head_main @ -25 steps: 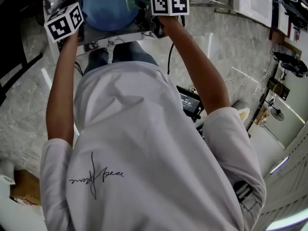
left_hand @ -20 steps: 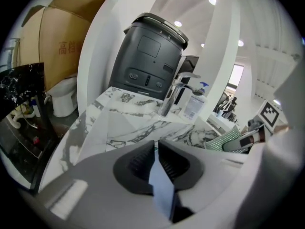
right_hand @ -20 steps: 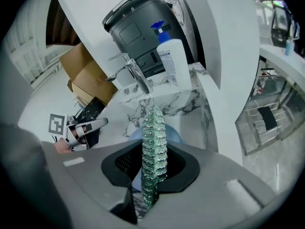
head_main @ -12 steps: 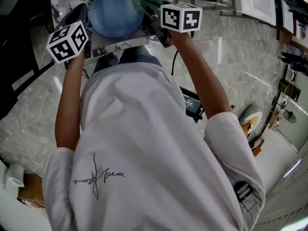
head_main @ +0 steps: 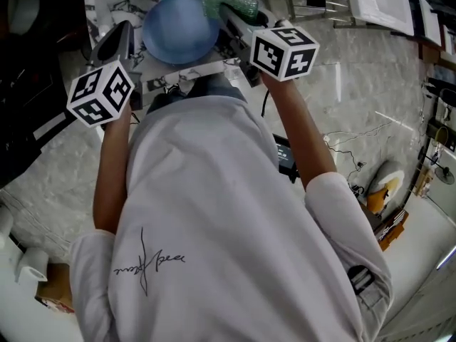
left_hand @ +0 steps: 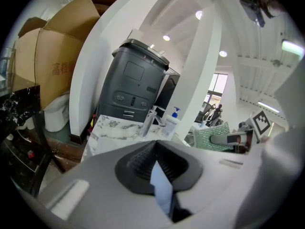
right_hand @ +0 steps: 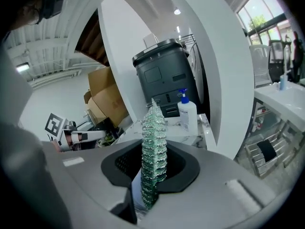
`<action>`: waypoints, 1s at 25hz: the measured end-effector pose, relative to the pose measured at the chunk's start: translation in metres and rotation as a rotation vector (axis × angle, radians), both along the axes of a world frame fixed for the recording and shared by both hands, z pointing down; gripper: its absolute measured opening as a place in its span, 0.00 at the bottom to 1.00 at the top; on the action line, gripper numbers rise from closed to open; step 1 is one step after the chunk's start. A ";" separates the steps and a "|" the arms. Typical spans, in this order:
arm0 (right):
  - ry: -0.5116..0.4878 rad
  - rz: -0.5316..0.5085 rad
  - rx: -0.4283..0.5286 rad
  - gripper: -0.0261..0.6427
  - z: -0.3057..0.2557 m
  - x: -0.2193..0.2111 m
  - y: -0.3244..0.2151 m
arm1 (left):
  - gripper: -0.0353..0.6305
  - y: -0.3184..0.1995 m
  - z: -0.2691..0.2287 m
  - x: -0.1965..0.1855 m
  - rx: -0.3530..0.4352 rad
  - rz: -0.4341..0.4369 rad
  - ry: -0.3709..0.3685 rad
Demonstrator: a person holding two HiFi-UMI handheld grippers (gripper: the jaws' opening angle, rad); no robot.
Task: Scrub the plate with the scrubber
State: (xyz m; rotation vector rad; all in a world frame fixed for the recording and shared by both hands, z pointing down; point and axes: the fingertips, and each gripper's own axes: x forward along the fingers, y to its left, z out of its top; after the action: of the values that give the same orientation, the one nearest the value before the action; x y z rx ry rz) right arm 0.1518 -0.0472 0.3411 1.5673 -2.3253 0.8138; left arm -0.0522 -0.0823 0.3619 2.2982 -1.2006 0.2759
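The left gripper [left_hand: 159, 174] gripped the blue plate [head_main: 178, 27] by its rim. Its fingers had just been closing, and the plate's thin edge stood pinched between them. The right gripper [right_hand: 152, 171] had its fingers clamped on the green scrubber [right_hand: 153, 142], which stood on edge and poked out past the fingertips. In the head view the scrubber lay just beside the plate's upper right rim; whether they touched could not be told. Both were held up in front of the person. Beyond them was a marble counter [left_hand: 119, 128], with a faucet [left_hand: 147, 122] and a pump bottle [right_hand: 188, 116] toward its far edge.
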 end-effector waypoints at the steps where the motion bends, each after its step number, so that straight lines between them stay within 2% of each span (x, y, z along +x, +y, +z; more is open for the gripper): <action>1: 0.005 0.003 0.019 0.14 -0.006 0.000 0.002 | 0.13 0.002 -0.006 0.000 0.010 0.003 0.003; 9: 0.063 0.016 0.162 0.14 -0.057 -0.007 0.025 | 0.13 0.015 -0.058 -0.013 0.112 0.006 0.022; 16: 0.068 0.039 0.293 0.14 -0.107 -0.020 0.039 | 0.13 0.029 -0.102 -0.027 0.222 -0.007 0.002; 22: 0.054 0.066 0.351 0.14 -0.137 -0.026 0.048 | 0.13 0.036 -0.137 -0.033 0.305 -0.002 0.003; 25: 0.052 0.080 0.379 0.14 -0.147 -0.027 0.048 | 0.13 0.032 -0.146 -0.030 0.320 0.011 0.001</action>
State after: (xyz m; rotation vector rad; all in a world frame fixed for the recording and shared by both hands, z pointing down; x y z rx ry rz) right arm 0.1246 0.0005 0.1936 1.8104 -2.4996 0.3523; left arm -0.0825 -0.0501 0.2159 2.5762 -1.3109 0.0905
